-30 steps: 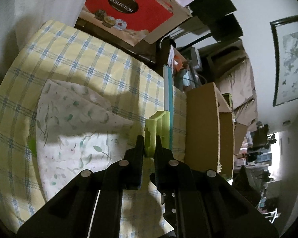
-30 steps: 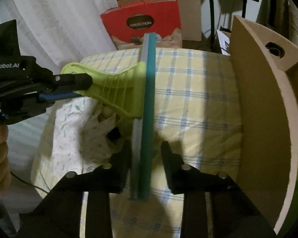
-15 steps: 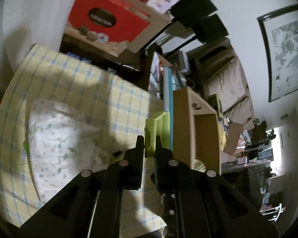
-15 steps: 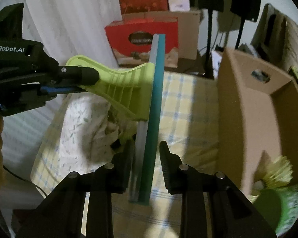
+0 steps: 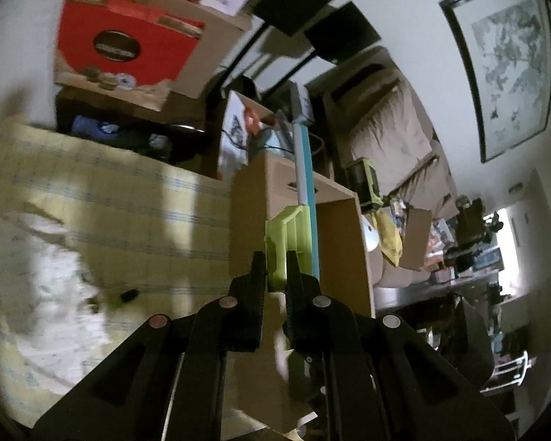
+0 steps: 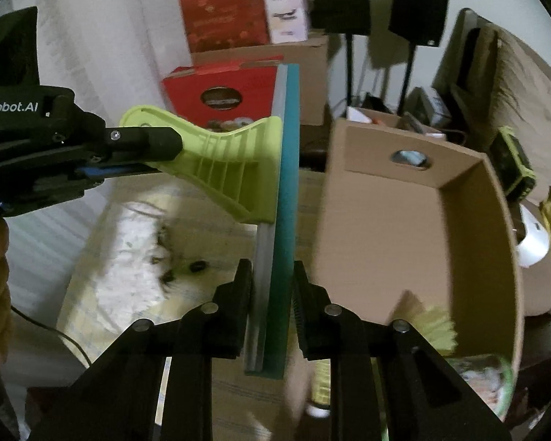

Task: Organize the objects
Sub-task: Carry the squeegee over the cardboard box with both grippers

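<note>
- Left wrist view: the left gripper (image 5: 275, 273) sits at lower centre, its fingers nearly closed and clamped on the lime-green handle of the squeegee (image 5: 288, 237). The teal blade edge runs up from the handle to the centre of the frame, in front of the open cardboard box (image 5: 343, 253). The checked tablecloth (image 5: 136, 198) and a floral cloth (image 5: 51, 283) fill the left half.
- Right wrist view: the right gripper (image 6: 270, 286) at lower centre has just been closing; its fingers now pinch the lower end of the blade. The green handle extends left into the other gripper at left centre. The box stands open at right, with a yellow-green brush (image 6: 435, 330) visible at its bottom.
- Step in hand, as judged: a two-handed carry of the squeegee toward the box.
- Next move, as judged: bring the tool over the opening, tilt the long blade so it clears the walls, lower it, then release both grips.
</note>
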Available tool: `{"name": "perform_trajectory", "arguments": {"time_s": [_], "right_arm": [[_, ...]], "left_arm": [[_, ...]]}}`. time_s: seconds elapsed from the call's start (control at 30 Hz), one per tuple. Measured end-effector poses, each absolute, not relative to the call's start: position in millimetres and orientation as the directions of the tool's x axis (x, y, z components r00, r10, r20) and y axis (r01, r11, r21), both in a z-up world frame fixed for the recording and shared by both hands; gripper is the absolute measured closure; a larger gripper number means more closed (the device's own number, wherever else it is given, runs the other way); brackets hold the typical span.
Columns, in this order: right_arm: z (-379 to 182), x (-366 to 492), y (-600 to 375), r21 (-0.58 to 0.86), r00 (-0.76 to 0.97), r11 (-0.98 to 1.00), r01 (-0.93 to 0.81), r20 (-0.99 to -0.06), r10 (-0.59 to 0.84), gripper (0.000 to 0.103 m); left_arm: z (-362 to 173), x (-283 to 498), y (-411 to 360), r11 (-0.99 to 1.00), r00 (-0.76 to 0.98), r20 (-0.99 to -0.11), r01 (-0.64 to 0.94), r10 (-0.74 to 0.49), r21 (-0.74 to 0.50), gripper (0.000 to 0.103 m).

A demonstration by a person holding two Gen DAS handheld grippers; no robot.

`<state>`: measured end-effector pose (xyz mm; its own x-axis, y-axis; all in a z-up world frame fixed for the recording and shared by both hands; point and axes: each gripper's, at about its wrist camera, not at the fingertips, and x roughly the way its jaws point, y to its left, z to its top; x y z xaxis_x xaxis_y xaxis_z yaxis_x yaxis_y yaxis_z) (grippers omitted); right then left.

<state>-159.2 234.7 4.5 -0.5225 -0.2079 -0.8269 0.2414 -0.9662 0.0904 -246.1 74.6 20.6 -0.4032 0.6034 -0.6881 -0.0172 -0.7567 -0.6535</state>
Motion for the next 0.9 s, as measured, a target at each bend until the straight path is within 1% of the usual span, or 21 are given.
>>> {"name": "perform_trajectory", "arguments": {"time_s": [0.2,0.37,0.53,0.9], "right_arm": [[6,-161,278,0.062,-0.527,-0.981,0.186,-0.836,-0.152,0.082],[-1,-164,317,0.057,-0.514,-0.989,0.137,-0.849,-0.120,0.083],[-6,-169,353,0.049,-0.501,-0.994,0.099,-0.861,-0.092,0.083],[-34,-177,401,0.022,-0.444,-0.999,0.030,-0.895,-0.033,0.083]], "left_arm": [[18,-257,129,-0.755,-0.358,-0.691,-0.064,0.628,-0.652,0.094],[8,-270,169,-0.751,-0.316,-0.701,-0.059,0.639,-0.657,0.094],[3,-281,209,-0.758,-0.289,-0.712,-0.088,0.640,-0.646,0.094],[-34,-291,259,-0.754,-0.211,-0.726,-0.104,0.654,-0.649,0.094]]}}
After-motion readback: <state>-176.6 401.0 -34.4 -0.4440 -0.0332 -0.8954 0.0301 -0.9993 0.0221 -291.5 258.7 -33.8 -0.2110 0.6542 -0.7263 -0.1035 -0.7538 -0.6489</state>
